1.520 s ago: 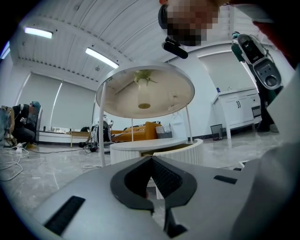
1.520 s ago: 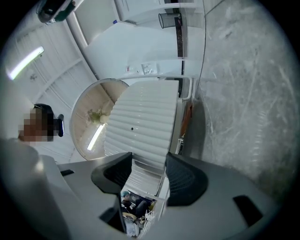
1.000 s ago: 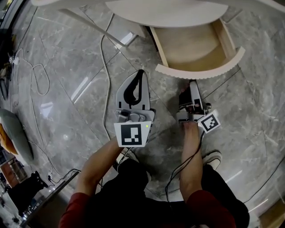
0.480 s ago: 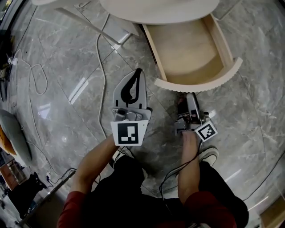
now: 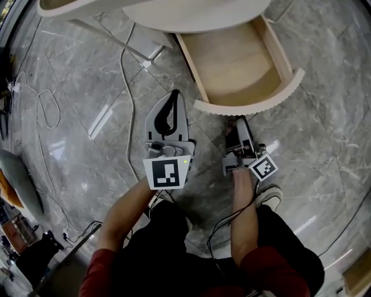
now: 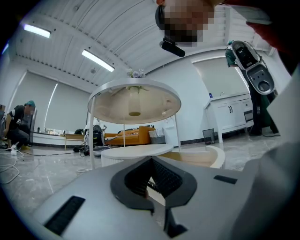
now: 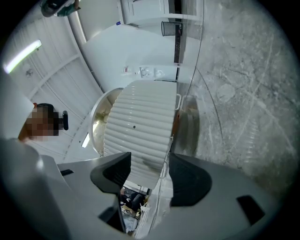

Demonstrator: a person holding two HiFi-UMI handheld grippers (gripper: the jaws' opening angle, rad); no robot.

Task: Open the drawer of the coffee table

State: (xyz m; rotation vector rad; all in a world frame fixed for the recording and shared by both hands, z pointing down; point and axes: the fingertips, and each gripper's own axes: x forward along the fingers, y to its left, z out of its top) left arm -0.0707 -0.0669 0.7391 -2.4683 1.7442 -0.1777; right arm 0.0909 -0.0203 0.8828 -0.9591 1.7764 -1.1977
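Note:
The coffee table (image 5: 197,14) has a pale round top. Its wooden drawer (image 5: 232,64) stands pulled out from under it, empty, with a curved ribbed front (image 5: 255,101). My right gripper (image 5: 236,120) lies rolled on its side with its tips right at the underside of that front. In the right gripper view the ribbed front (image 7: 140,122) fills the gap between the spread jaws of the right gripper (image 7: 149,164), and no pad visibly presses on it. My left gripper (image 5: 175,96) hovers over the floor left of the drawer, fingertips together on nothing. Beyond the left gripper's (image 6: 151,161) jaws shows the drawer (image 6: 206,157).
A white cable (image 5: 124,75) runs across the marble floor left of the left gripper. A taller round table (image 6: 133,101) on thin legs stands over the low one. The person's shoe (image 5: 269,197) rests behind the right gripper. A grey cushion (image 5: 17,180) lies at far left.
The drawer shows a little further out from under the table top, and my right gripper has come back along with its front. The left gripper has hardly shifted.

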